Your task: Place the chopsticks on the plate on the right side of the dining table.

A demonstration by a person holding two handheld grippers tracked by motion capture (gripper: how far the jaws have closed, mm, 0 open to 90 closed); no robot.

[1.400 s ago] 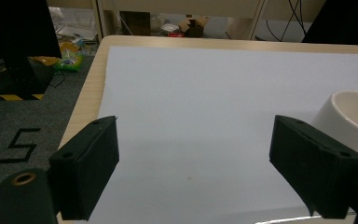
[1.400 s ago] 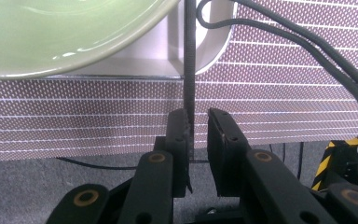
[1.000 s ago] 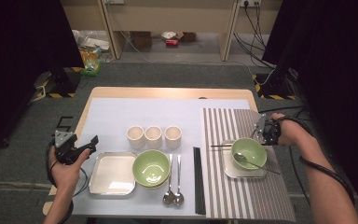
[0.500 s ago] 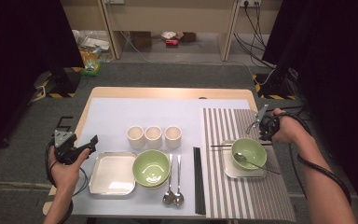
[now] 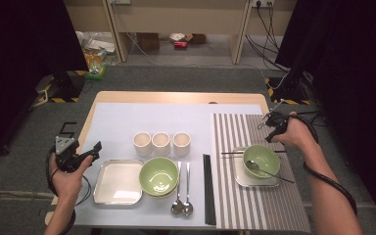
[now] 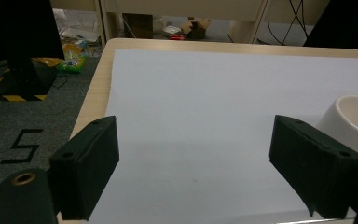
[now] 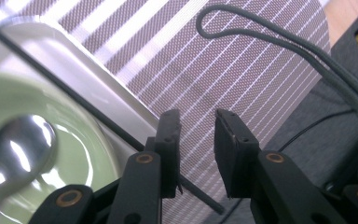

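Chopsticks (image 7: 74, 105) lie just left of the right tongs (image 7: 196, 154), whose jaws have just been opening, empty.

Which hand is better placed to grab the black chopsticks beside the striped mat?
Probably the right: the right gripper, jaws just opening with nothing between them, is nearer the black chopsticks than the left gripper.

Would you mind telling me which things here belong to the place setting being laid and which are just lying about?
In hand: chopsticks, green bowl, spoon in it, square plate beneath, striped placemat.
Lying about: three cups, second green bowl, empty tray, two spoons, spare chopsticks.
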